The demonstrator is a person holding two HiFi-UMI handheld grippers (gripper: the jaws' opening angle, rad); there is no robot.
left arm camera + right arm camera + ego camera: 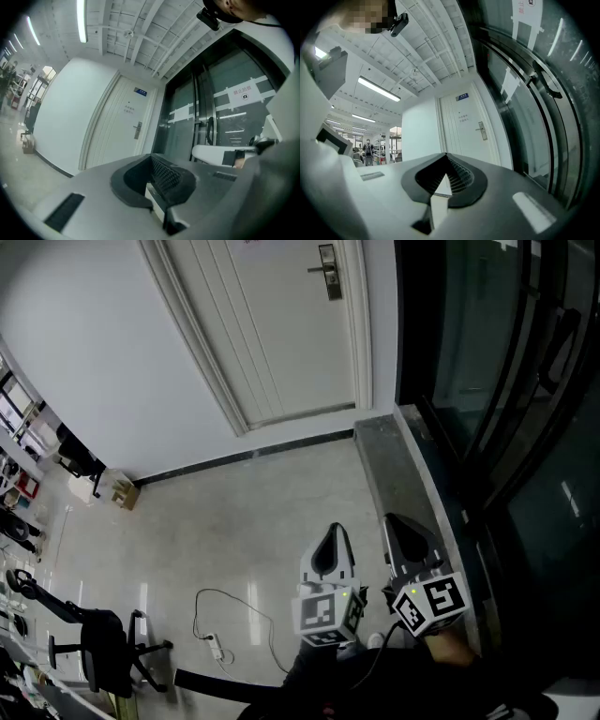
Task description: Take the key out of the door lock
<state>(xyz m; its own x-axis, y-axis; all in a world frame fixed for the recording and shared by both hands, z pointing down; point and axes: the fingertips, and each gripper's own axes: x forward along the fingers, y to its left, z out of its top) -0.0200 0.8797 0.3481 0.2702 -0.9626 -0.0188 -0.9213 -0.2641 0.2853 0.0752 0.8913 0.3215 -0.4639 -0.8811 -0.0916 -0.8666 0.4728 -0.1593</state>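
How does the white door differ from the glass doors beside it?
The white door is opaque and pale; the glass doors are dark and reflective. The white door has a short lever on a lock plate; the glass doors have a long upright handle. Both look shut.

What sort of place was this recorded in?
Probably an office interior: a white door with a lock plate, dark glass doors beside it, and an office chair on the polished floor.
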